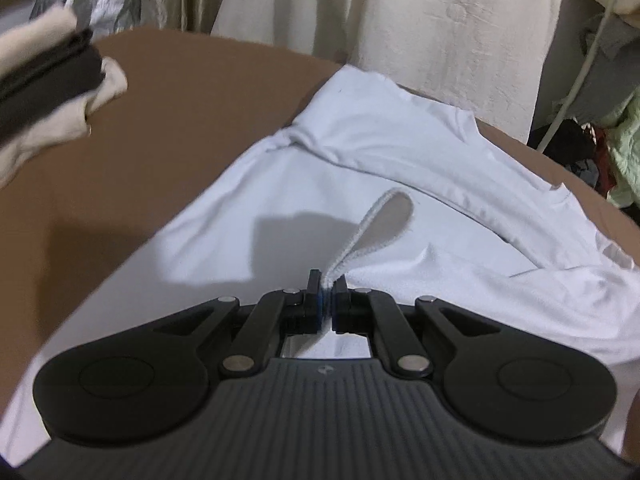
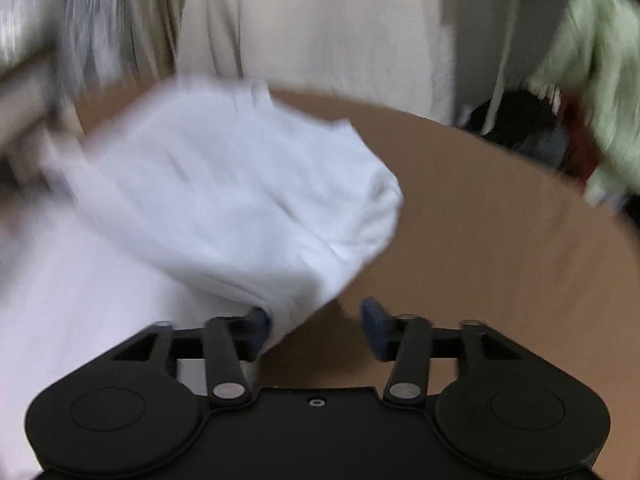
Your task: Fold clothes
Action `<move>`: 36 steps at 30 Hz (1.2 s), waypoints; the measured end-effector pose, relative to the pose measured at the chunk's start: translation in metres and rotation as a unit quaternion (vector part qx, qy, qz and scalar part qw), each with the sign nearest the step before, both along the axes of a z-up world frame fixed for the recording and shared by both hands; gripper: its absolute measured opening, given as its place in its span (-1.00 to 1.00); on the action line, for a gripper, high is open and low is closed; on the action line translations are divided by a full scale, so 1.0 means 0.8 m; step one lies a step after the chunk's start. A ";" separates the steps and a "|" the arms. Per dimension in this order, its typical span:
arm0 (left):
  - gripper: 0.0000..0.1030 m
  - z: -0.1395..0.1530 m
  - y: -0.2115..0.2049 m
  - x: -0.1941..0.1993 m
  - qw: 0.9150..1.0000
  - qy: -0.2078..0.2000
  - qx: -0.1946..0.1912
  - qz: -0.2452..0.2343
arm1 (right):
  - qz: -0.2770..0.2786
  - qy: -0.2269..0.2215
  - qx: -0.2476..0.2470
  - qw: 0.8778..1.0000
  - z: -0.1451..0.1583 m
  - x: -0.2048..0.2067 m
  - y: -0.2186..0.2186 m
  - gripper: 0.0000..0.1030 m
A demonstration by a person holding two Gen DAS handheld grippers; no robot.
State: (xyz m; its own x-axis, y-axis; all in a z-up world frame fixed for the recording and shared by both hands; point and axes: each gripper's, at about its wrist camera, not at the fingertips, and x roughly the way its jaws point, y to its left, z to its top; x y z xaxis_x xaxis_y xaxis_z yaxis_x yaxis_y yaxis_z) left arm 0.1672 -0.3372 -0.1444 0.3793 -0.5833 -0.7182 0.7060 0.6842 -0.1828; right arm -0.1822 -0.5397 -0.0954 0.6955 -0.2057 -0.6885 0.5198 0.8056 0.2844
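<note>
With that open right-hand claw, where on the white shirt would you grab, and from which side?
Probably the rounded folded end of the white shirt, which bulges above the brown table. Come in from its right, over the bare table, so the open right gripper can slip one finger under the fold. The left gripper already pinches a hem.

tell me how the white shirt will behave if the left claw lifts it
Probably floppy: the shirt already lies in soft folds on the table. It likely drapes from the left claw, which pinches only an edge. Seems light, being thin.

No readable text, label, brand, number or sign appears anywhere in either wrist view.
</note>
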 end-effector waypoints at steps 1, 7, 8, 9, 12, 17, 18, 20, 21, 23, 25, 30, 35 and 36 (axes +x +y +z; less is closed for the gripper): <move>-0.93 -0.002 -0.002 -0.001 1.000 -0.001 0.004 -0.002 | -0.006 -0.048 0.048 0.998 0.003 -0.012 -0.017 0.33; -0.93 -0.003 -0.005 -0.001 1.000 -0.003 0.005 -0.006 | -0.089 -0.116 0.139 0.979 -0.018 -0.013 -0.080 0.33; -0.93 -0.001 -0.003 0.000 1.000 -0.003 0.000 -0.005 | -0.106 -0.099 0.124 0.982 -0.024 -0.003 -0.090 0.33; -0.93 -0.001 -0.002 0.001 1.000 -0.002 -0.005 -0.006 | -0.117 -0.082 0.113 0.983 -0.031 0.008 -0.099 0.33; -0.93 -0.001 -0.001 0.002 1.000 -0.002 -0.017 -0.013 | -0.139 -0.049 0.101 0.984 -0.057 0.039 -0.132 0.33; -0.93 0.002 -0.014 0.003 0.998 -0.011 -0.044 -0.037 | -0.106 0.005 0.083 0.991 -0.092 0.091 -0.163 -0.83; -0.93 0.002 -0.017 0.004 0.998 -0.014 -0.050 -0.042 | -0.105 -0.001 0.062 0.993 -0.091 0.090 -0.164 -0.85; -0.93 0.010 -0.019 0.002 0.996 -0.035 -0.072 -0.045 | -0.125 -0.053 0.033 0.990 -0.081 0.074 -0.171 -0.89; -0.93 0.015 -0.020 0.002 0.994 -0.049 -0.084 -0.040 | -0.136 -0.076 0.026 0.987 -0.077 0.067 -0.176 -0.91; -0.93 0.024 -0.023 0.002 0.991 -0.078 -0.107 -0.030 | -0.149 -0.111 0.012 0.982 -0.069 0.058 -0.184 -0.92; -0.93 0.017 -0.029 0.005 0.993 -0.075 -0.085 -0.024 | -0.147 -0.100 -0.006 0.984 -0.074 0.064 -0.185 -0.92; -0.94 -0.015 -0.048 0.018 0.999 -0.040 0.008 -0.011 | -0.157 -0.029 -0.033 0.987 -0.115 0.078 -0.179 -0.87; -0.94 -0.008 -0.037 0.015 0.999 -0.028 -0.005 -0.025 | -0.180 -0.011 -0.075 0.981 -0.053 0.061 -0.163 -0.05; -0.94 -0.006 -0.035 0.014 0.999 -0.027 -0.010 -0.029 | -0.170 -0.019 -0.091 0.981 -0.038 0.055 -0.153 -0.05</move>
